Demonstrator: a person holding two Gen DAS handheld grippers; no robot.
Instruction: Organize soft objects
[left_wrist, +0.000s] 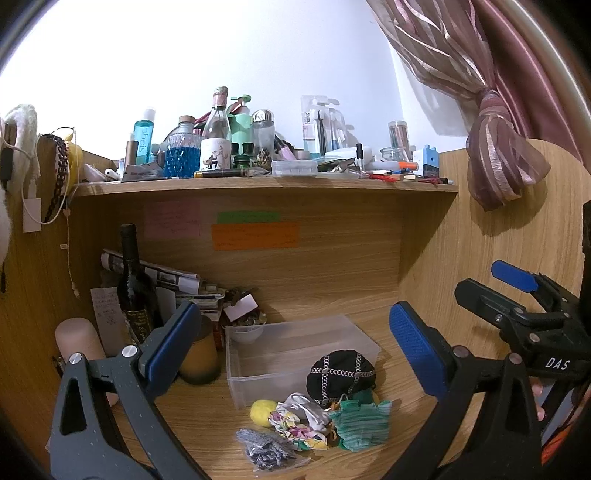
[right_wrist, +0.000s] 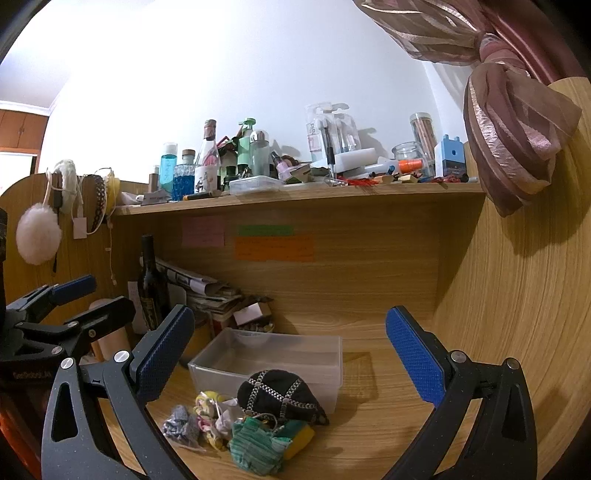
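Observation:
A pile of soft objects lies on the wooden desk in front of a clear plastic box (left_wrist: 295, 343) (right_wrist: 273, 354): a black cap with silver chains (left_wrist: 341, 374) (right_wrist: 279, 397), a green striped cloth (left_wrist: 364, 421) (right_wrist: 258, 446), a floral cloth (left_wrist: 295, 424) (right_wrist: 212, 417), a yellow soft ball (left_wrist: 262, 411) and a grey item in a clear bag (left_wrist: 266, 452) (right_wrist: 181, 424). My left gripper (left_wrist: 291, 347) is open and empty above the box. My right gripper (right_wrist: 290, 354) is open and empty above the box. The right gripper also shows at the right of the left wrist view (left_wrist: 491, 284).
A dark wine bottle (left_wrist: 133, 288) (right_wrist: 151, 288), stacked papers (left_wrist: 173, 284) and a tan cylinder (left_wrist: 199, 354) stand left of the box. A shelf (left_wrist: 258, 184) above holds several bottles. Wooden side panels flank the desk. A pink curtain (left_wrist: 498, 155) hangs at right.

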